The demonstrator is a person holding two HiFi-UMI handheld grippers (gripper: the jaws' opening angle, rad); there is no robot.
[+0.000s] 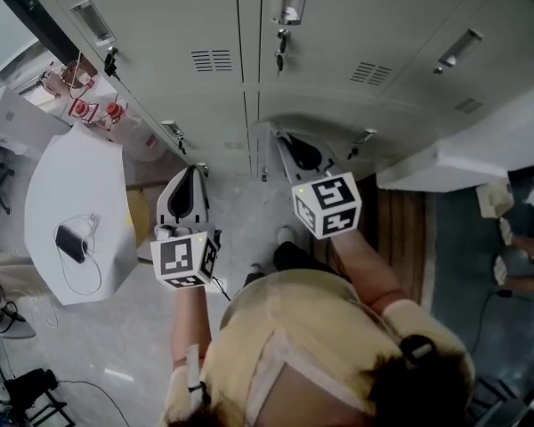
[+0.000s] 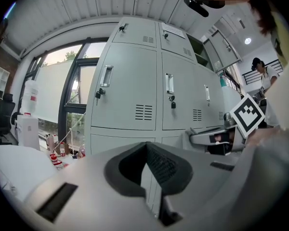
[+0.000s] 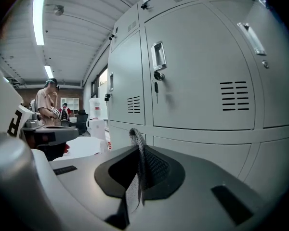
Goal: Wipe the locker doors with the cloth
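Light grey locker doors with handles, keys and vent slots fill the space ahead. My right gripper is held low in front of them, a short way off, and is shut on a grey mesh cloth. A fold of the cloth sticks up between the closed jaws of the right gripper. The cloth does not show in the head view. My left gripper hangs further left and lower, its jaws closed with nothing between them. Neither gripper touches a door.
A white round table with a black device and cable stands at the left. Small red-labelled bottles sit by the window. A white ledge juts out at the right. People stand far back in the room.
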